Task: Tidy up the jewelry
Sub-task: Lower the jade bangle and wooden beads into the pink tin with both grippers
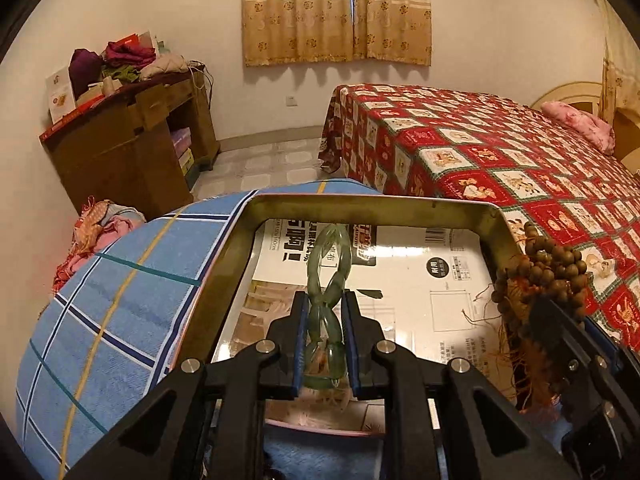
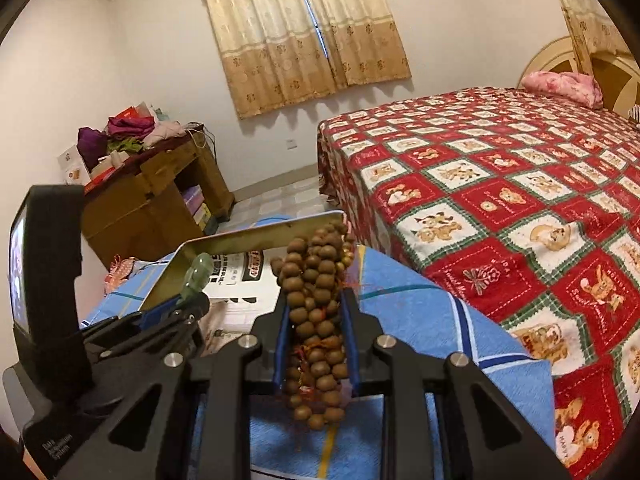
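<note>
My left gripper [image 1: 325,300] is shut on green jade bangles [image 1: 326,276], held upright over a metal tray [image 1: 360,202] lined with printed paper. The bangles also show in the right wrist view [image 2: 199,270]. My right gripper [image 2: 315,300] is shut on a bunch of brown wooden beads [image 2: 316,320] with orange threads, held above the tray's right side. In the left wrist view the beads [image 1: 548,268] and the right gripper [image 1: 560,320] appear at the tray's right edge.
The tray rests on a blue checked cloth [image 1: 120,300]. A bed with a red patterned cover [image 2: 500,200] stands on the right. A wooden desk piled with clothes [image 1: 128,136] stands at the far left wall. Curtains [image 1: 336,12] hang at the back.
</note>
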`<state>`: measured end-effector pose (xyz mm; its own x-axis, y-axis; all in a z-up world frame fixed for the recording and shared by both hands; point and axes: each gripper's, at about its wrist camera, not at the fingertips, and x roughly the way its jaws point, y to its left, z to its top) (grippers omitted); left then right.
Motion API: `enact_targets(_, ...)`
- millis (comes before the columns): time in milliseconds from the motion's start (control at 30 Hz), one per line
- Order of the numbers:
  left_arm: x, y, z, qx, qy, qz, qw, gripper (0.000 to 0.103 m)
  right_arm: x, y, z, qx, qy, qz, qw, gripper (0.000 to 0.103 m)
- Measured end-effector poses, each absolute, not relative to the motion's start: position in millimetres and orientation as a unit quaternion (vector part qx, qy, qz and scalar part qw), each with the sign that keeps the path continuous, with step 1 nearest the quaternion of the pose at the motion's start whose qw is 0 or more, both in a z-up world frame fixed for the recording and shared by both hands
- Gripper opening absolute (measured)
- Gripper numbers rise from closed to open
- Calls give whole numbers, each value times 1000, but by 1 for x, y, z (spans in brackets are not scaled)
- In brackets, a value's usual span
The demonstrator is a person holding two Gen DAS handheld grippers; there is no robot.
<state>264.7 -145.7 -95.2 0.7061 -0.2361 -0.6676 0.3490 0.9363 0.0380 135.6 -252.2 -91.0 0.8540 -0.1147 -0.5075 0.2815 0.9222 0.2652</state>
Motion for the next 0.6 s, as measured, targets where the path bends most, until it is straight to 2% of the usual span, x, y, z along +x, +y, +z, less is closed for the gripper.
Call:
enact_targets(233, 269, -139, -97, 64, 354, -152, 921, 19, 134, -246, -89, 167, 231, -71, 956, 36)
enact_targets(267, 270, -138, -96, 59, 353, -152, 921, 26, 133, -246, -88, 170, 228, -67, 956, 38)
enact_targets(300, 270, -135, -93, 51, 352, -151, 922, 32, 131, -248, -87, 177, 222, -66, 957, 46)
enact_targets(333, 270, -132, -89, 41, 348, -149, 925, 46, 129, -250, -87, 182, 215, -68, 957, 59)
enact_targets(367, 269, -130, -87, 36, 345, -146, 927, 62, 124, -253, -85, 189, 202, -74, 958, 66)
enact_targets(400, 267, -126, -82, 29, 339, -140, 930, 68, 121, -254, -83, 193, 191, -76, 959, 79)
enact_targets(433, 263, -122, -76, 21, 329, -138, 934, 74, 114, -254, -79, 190, 171, -84, 963, 83)
enact_targets(600, 241, -95, -54, 17, 295, -122, 948, 74, 109, -243, -69, 137, 143, -140, 970, 83)
